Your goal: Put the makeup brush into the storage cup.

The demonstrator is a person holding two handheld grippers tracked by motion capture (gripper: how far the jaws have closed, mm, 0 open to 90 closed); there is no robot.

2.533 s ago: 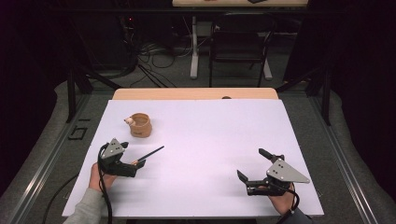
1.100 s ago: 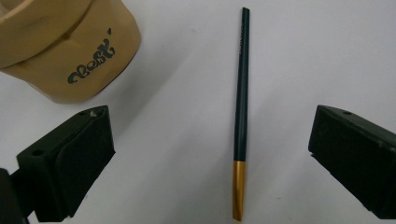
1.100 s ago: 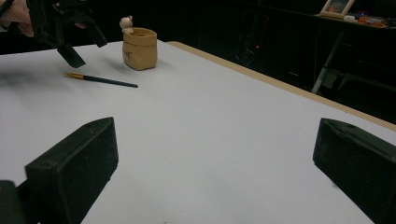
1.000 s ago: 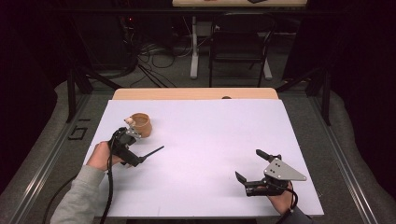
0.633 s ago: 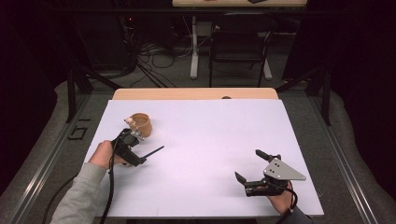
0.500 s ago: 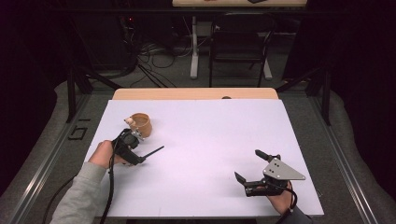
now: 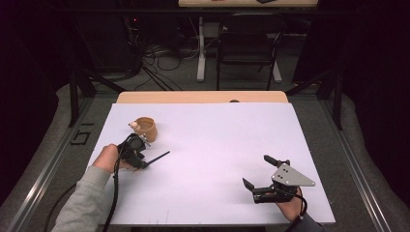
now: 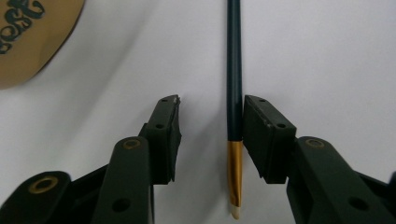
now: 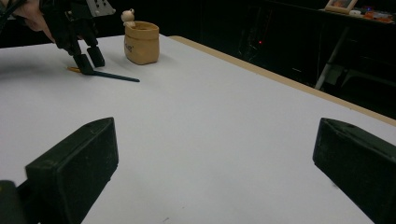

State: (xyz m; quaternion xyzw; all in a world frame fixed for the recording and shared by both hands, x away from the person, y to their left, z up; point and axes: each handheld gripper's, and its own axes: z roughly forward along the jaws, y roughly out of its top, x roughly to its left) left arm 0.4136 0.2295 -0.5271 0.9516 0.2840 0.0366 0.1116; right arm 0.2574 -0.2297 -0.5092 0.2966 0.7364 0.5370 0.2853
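A slim dark teal pen (image 8: 234, 70) with a gold end lies on the white table (image 7: 217, 140), pointing right in the high view (image 7: 159, 156). My left gripper (image 8: 210, 105) points down over its gold end. Its jaws have just been closing. The pen lies between them against the right pad, and a gap remains on the left pad's side. In the high view the left gripper (image 7: 141, 163) sits just below a tan cup (image 7: 145, 129). My right gripper (image 7: 256, 170) rests open near the front right, with nothing between its jaws (image 9: 215, 154).
The tan cup (image 9: 141, 43) carries a small figure on its rim and dark lettering (image 8: 32, 42). The table's wooden far edge runs behind it. Chairs, table legs and cables stand on the dark floor beyond.
The left hand has shifted forward and a little right, toward the cup, and now stands over the pen's near end. The pen and the right gripper have stayed where they were.
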